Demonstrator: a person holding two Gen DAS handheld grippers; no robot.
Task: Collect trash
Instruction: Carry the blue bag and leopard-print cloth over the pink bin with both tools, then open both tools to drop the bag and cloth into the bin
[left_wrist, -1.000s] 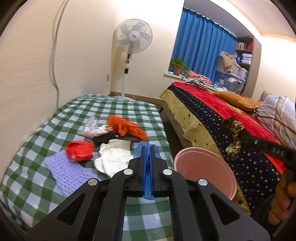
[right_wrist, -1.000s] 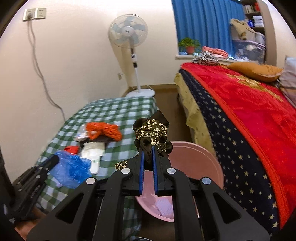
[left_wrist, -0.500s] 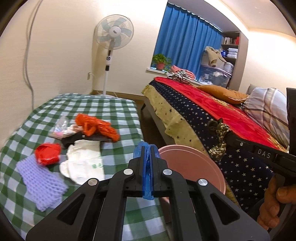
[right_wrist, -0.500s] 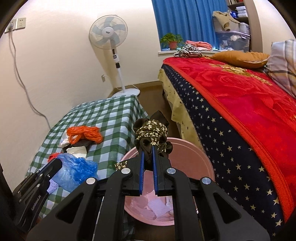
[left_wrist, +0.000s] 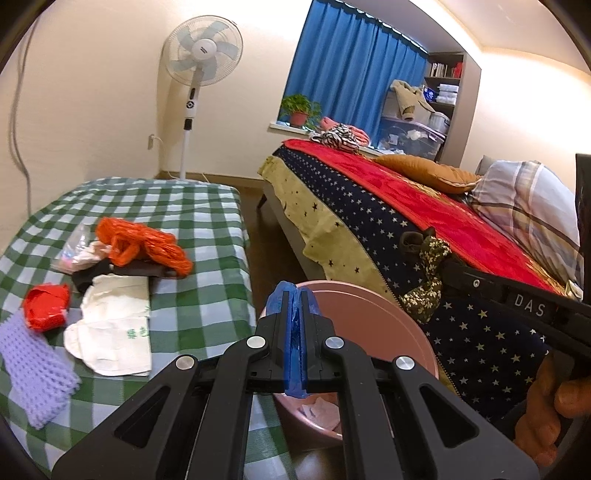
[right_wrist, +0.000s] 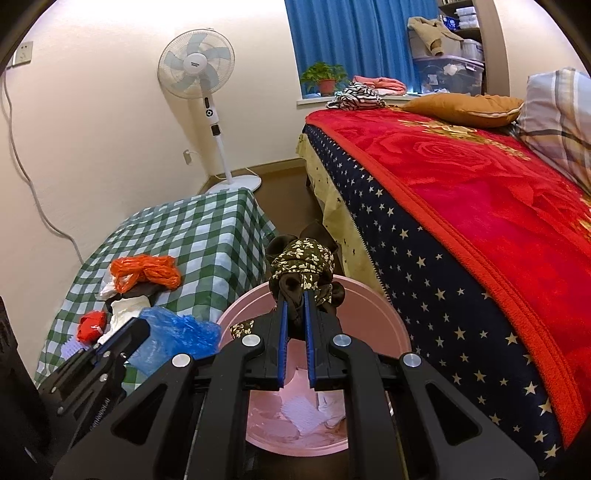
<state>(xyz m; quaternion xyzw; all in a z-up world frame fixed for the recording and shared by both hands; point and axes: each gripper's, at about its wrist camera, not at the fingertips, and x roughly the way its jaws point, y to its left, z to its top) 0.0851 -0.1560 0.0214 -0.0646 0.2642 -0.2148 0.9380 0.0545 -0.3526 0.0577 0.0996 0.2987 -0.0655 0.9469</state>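
Over the pink tub on the floor, between the tabletop and the bed, both tongs were held with a load each. The right tongs were squeezed nearly closed on a flowery cloth — a soft, bunchy thing that looked light and floppy, so a pinch anywhere in its folds should keep it. It hung right over the tub, not touching the rim as far as I could tell. The left tongs were pressed tight on a blue plastic bag, which looked thin, crinkly and a bit slippery; a pinch on a thick wad of it seemed safer than on one loose corner. From the right wrist view the bag puffed out beside the tub's left edge, partly over the checked cloth, so it did not seem to be fully over the tub. White paper scraps already lay inside. More soft trash waited on the tabletop — an orange net bag, a red wad, a white bag and a purple knit piece. Both tools pointed forward and a little down, side by side, the right one held in a hand low by the bed.
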